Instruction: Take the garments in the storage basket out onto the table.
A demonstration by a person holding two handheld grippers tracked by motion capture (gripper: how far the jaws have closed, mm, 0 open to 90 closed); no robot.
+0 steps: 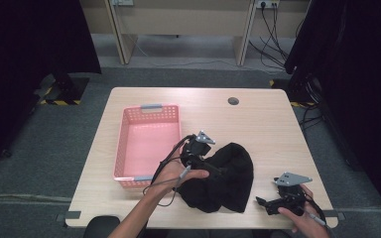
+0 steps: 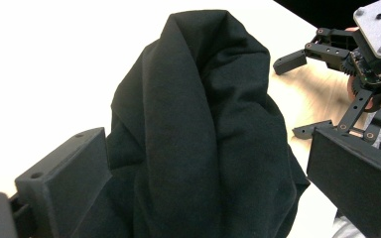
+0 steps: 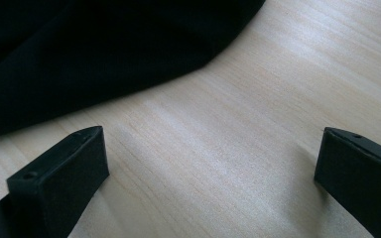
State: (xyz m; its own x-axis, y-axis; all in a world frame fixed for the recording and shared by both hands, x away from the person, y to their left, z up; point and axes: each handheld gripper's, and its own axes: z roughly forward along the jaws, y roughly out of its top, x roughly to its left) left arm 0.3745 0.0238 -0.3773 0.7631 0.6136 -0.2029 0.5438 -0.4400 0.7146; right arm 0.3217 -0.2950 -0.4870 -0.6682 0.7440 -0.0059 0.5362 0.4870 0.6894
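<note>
The left gripper [image 1: 213, 171] sits on the near-left flank of the black garment [image 1: 225, 178], its jaws spread wide with a thick bunched fold of the cloth lying between them. From the left gripper view the fabric [image 2: 198, 134] rises in a ridge in the gap and the jaws stand well off it on either side, so nothing is pinched yet. This looks like lining up on a raised fold, since a ridge gives the jaws something to close on where flat cloth would not.

The right gripper [image 1: 268, 204] waits near the front right corner of the table [image 1: 273, 129], just beside the garment's right hem, with its jaws also wide apart and holding nothing. Its own view shows bare wood between the jaws and the cloth edge [image 3: 104, 59] a little ahead, apart from them. It seems held ready to take a second hold.

The garment lies in a crumpled heap at the front middle of the table. The pink basket [image 1: 149, 146], empty, stands just beside it toward the left edge, a likely destination.

The table is pale wood with a dark round cable port [image 1: 233, 101] near the far edge. Grey carpet surrounds it, with black curtains at both sides and wooden furniture with trailing cables beyond.
</note>
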